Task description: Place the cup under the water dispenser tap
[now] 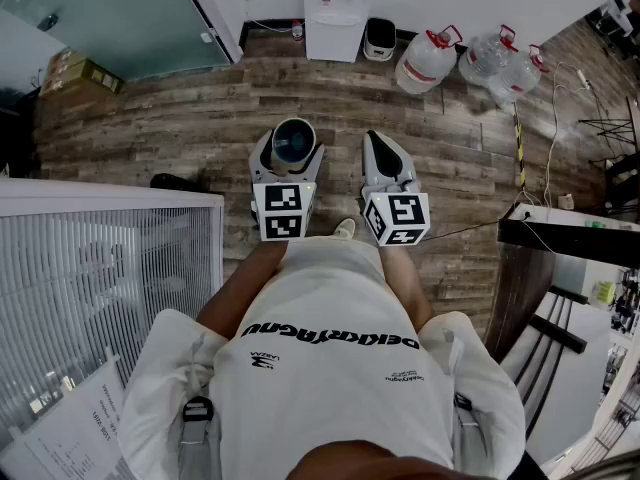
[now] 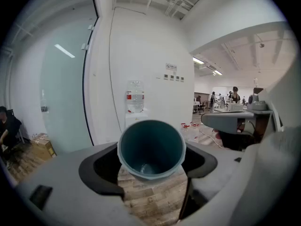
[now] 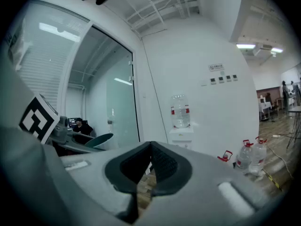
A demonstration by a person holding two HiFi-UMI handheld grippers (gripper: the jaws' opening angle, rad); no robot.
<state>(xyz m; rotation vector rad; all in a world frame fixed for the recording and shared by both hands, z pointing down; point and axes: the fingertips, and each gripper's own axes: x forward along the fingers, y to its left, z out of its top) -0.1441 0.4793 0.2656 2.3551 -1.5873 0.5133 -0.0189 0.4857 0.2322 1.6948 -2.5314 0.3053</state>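
Note:
A teal cup (image 1: 293, 140) lies on its side between the jaws of my left gripper (image 1: 288, 160), its open mouth turned back toward the camera. In the left gripper view the cup (image 2: 150, 147) fills the gap of the gripper (image 2: 150, 166), and both pads press on its sides. My right gripper (image 1: 386, 156) is beside it, shut, with nothing in it; its jaws (image 3: 150, 147) meet at the tips. The white water dispenser (image 1: 335, 13) stands against the far wall ahead, several steps away, with a bottle on top (image 2: 135, 98) (image 3: 180, 111).
Large water bottles (image 1: 430, 58) (image 1: 500, 60) and a small bin (image 1: 379, 38) stand right of the dispenser. A glass partition (image 1: 120, 18) and a cardboard box (image 1: 85, 73) are at the left. A white blind-covered panel (image 1: 100, 268) is near left, a dark desk (image 1: 570, 238) right.

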